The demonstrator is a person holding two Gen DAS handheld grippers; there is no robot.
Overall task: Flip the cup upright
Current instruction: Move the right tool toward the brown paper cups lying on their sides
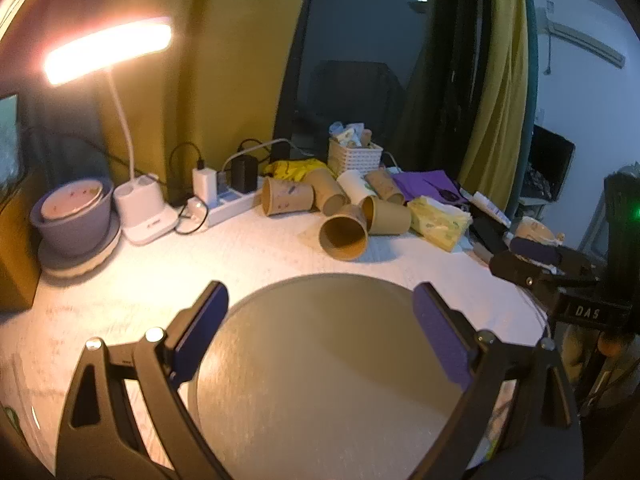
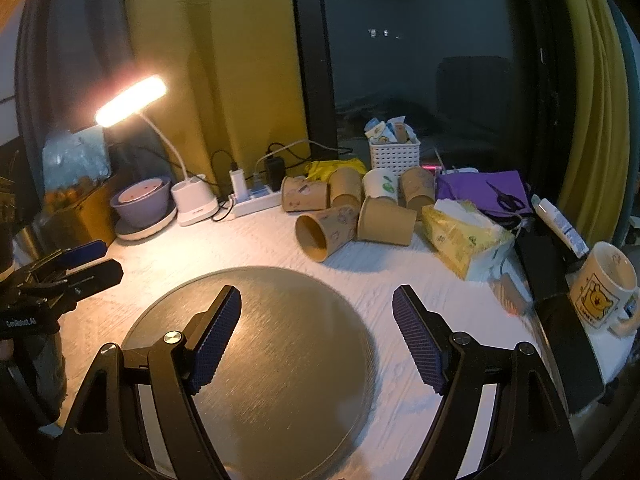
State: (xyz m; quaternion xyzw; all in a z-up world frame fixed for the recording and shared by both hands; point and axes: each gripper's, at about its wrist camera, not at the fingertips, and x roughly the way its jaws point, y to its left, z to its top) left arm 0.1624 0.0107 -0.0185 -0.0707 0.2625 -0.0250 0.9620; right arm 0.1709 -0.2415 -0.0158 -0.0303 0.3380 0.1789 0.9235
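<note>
Several brown paper cups lie on their sides in a pile at the back of the white table. The nearest cup (image 1: 345, 234) (image 2: 326, 232) has its open mouth toward me. A white cup (image 1: 356, 187) (image 2: 381, 186) lies among them. A round grey mat (image 1: 320, 360) (image 2: 256, 344) lies on the near table. My left gripper (image 1: 320, 308) is open and empty above the mat. My right gripper (image 2: 317, 306) is open and empty over the mat's right edge. Each gripper shows at the other view's edge.
A lit desk lamp (image 1: 108, 52) (image 2: 132, 100), a purple bowl (image 1: 74, 212) (image 2: 140, 202) and a power strip (image 1: 228, 204) stand at back left. A white basket (image 1: 354, 156) (image 2: 395, 154), tissue pack (image 1: 438, 220) (image 2: 464, 236) and mug (image 2: 604, 284) sit right.
</note>
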